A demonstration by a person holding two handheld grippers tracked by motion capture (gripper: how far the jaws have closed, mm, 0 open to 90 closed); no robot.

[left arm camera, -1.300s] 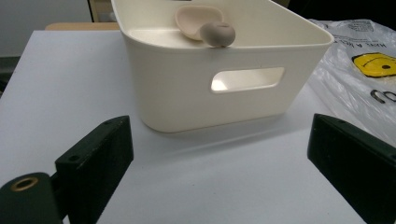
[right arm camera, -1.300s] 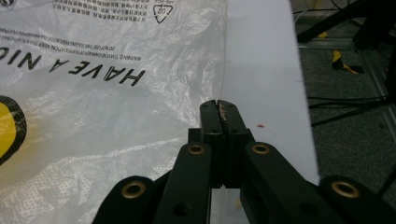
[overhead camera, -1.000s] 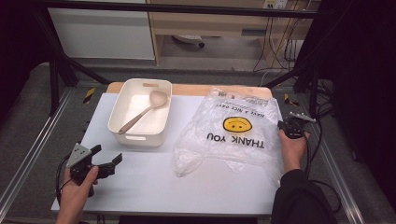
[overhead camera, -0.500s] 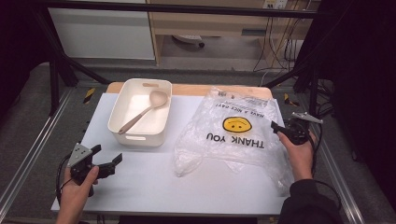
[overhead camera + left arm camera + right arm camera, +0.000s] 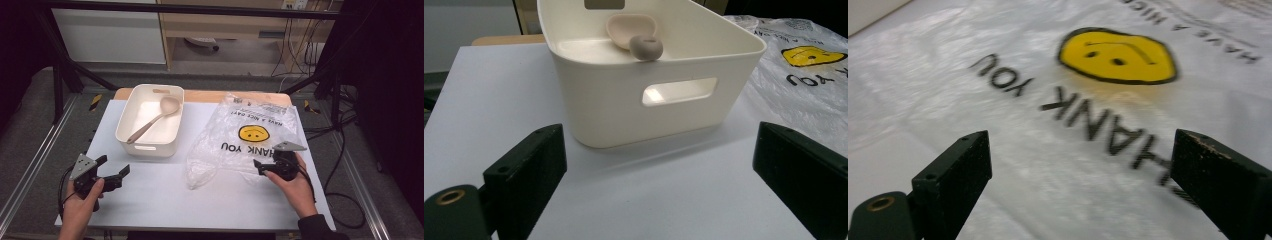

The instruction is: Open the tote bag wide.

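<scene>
Tongs on the right (image 5: 261, 168) have just been opening, wide and empty over the plastic bag's (image 5: 250, 137) near edge. Left tongs (image 5: 114, 172), also wide, hover well left of the bag, before the white bin (image 5: 150, 120).

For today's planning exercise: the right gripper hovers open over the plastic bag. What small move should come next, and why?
Probably lower the right gripper onto the plastic bag and close on a fold. Its jaws have just been opening, stand wide with nothing between them, and the bag lies flat beneath.
</scene>
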